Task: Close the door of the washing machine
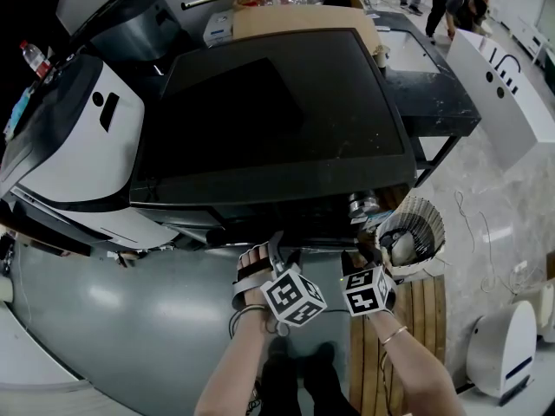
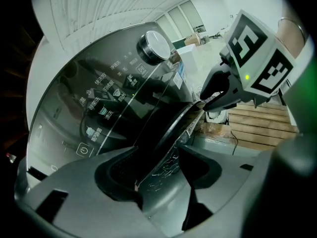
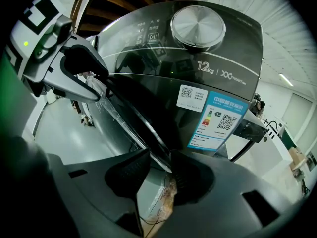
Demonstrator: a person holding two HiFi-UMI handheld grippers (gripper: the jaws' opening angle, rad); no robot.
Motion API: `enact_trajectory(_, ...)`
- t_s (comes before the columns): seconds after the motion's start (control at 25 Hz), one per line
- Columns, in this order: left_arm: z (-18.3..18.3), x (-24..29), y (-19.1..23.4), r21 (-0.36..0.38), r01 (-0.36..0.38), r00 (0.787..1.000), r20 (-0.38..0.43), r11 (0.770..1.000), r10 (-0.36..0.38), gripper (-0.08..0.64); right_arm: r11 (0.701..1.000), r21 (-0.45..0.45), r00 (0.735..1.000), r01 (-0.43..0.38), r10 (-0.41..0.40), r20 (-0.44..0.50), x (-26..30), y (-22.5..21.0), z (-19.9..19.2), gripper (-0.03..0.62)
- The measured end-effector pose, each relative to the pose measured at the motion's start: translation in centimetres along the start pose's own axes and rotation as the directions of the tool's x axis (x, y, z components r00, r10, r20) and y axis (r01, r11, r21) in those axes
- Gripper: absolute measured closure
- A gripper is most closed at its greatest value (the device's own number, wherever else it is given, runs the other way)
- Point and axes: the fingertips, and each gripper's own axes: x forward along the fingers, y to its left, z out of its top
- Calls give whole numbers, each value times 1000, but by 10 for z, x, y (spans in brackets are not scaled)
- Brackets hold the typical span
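The washing machine is a dark top-loader, and its black lid (image 1: 277, 111) lies nearly flat. Both grippers meet at the lid's front edge. My left gripper (image 1: 277, 250) has the film-wrapped lid rim (image 2: 168, 133) wedged between its jaws (image 2: 158, 170), and the pads press on it. My right gripper (image 1: 355, 256) straddles the same rim (image 3: 143, 133) a little to the right. Its jaws (image 3: 158, 170) stand apart with the rim between them and a gap beside it. The round knob (image 3: 198, 26) and control panel sit at the far side of the lid.
A white and grey washer (image 1: 78, 146) stands to the left. A cardboard box (image 1: 303, 7) sits behind the machine, and a black table (image 1: 434, 94) is at the right. A round fan (image 1: 409, 232), a wooden pallet (image 1: 421, 319) and a white appliance (image 1: 503, 354) are on the floor. People (image 1: 451, 3) stand far back.
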Motion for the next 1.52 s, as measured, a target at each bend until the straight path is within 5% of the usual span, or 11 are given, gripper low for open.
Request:
enact_trajectory(0.44,-14,-28,1,-29,-38,999,1,999,38,293,999,40,1000,-8,8,10,-22,11,-2,448)
enact_trajectory(0.8,-47,-87,6,-212,-70,996,33,975,79,325,992,118,997,-35,26,74,-72,36,14,451)
enact_trajectory(1.0,-64,-125,8,-365,-44,995,65,930,73,348,983,174,990,-52,28,136,-112,51,32,456)
enact_trajectory(1.24,-79,-168,7,-456,-45,992,82,889,92,383,972,221,980,-84,40,195,-161,67,50,460)
enact_trajectory(1.52,-94,-223,3,-619,11,989,124,786,84,431,945,311,971,-104,29,239,-223,75,61,481)
